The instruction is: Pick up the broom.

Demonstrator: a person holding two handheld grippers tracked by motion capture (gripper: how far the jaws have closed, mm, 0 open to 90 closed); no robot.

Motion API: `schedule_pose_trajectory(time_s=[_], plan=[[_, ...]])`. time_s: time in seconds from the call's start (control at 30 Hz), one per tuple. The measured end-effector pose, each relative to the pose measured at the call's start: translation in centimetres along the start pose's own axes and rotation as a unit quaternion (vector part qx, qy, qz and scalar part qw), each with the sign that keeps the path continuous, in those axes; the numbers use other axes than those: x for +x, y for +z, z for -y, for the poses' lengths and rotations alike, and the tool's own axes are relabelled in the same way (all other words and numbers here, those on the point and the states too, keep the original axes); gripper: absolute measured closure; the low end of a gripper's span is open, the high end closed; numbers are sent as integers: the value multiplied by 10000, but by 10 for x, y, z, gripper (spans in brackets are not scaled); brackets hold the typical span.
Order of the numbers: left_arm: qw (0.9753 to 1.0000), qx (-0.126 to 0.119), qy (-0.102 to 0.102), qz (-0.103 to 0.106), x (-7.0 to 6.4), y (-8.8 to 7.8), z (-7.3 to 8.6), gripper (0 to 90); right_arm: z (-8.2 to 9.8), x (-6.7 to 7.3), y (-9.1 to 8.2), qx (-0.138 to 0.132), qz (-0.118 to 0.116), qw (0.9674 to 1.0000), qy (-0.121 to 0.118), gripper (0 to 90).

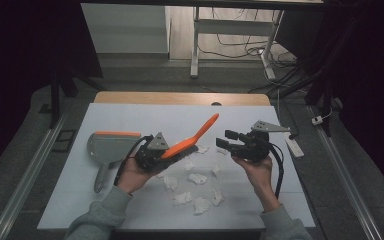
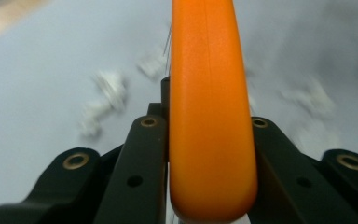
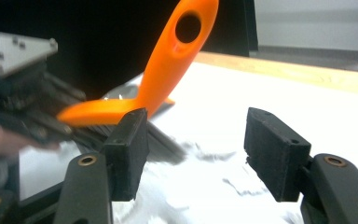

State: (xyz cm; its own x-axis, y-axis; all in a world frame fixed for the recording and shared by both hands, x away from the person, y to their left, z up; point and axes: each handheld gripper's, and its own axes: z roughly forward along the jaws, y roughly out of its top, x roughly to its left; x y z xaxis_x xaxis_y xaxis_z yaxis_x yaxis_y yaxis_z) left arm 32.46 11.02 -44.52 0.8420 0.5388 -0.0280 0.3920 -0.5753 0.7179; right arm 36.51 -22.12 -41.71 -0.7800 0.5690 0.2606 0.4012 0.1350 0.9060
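Observation:
My left gripper (image 1: 169, 151) is shut on an orange hand brush (image 1: 192, 137), which it holds tilted, handle end up and to the right, above the white table (image 1: 130, 120). In the left gripper view the orange brush back (image 2: 209, 116) is clamped between the two black jaws. My right gripper (image 1: 226, 139) hovers just right of the brush, open, with nothing between its pads (image 3: 128, 149). The right gripper view has the brush handle (image 3: 168, 60) with its hanging hole and the dark bristles (image 3: 163, 144) just beyond the jaws. Several crumpled white paper scraps (image 1: 196, 178) lie below both grippers.
A grey dustpan (image 1: 111, 145) with an orange lip lies flat at the table's left, its handle toward the near edge. A wooden strip (image 1: 180, 98) runs along the table's far edge. Beyond it are desk legs and cables (image 1: 240, 50) on the floor.

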Motion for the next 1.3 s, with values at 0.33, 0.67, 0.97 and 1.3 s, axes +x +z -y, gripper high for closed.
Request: schedule_pose_trajectory(time_s=[0.33, 0.67, 0.97, 1.3], plan=[[9942, 786, 392, 618, -2, -3, 2, 777, -8, 24, -6, 669, 140, 9933, -935, 349], [9832, 1278, 934, 905, -24, 16, -5, 777, -12, 58, 14, 1554, -532, 9705, -1765, 373], [9774, 1479, 1139, 993, -31, 23, -6, 777, 2, 68, 38, 2279, -1000, 9477, -1997, 372], [9746, 1435, 1345, 1071, -41, 24, -9, 777, 21, 74, 62, 3223, -1270, 9142, -2101, 445]])
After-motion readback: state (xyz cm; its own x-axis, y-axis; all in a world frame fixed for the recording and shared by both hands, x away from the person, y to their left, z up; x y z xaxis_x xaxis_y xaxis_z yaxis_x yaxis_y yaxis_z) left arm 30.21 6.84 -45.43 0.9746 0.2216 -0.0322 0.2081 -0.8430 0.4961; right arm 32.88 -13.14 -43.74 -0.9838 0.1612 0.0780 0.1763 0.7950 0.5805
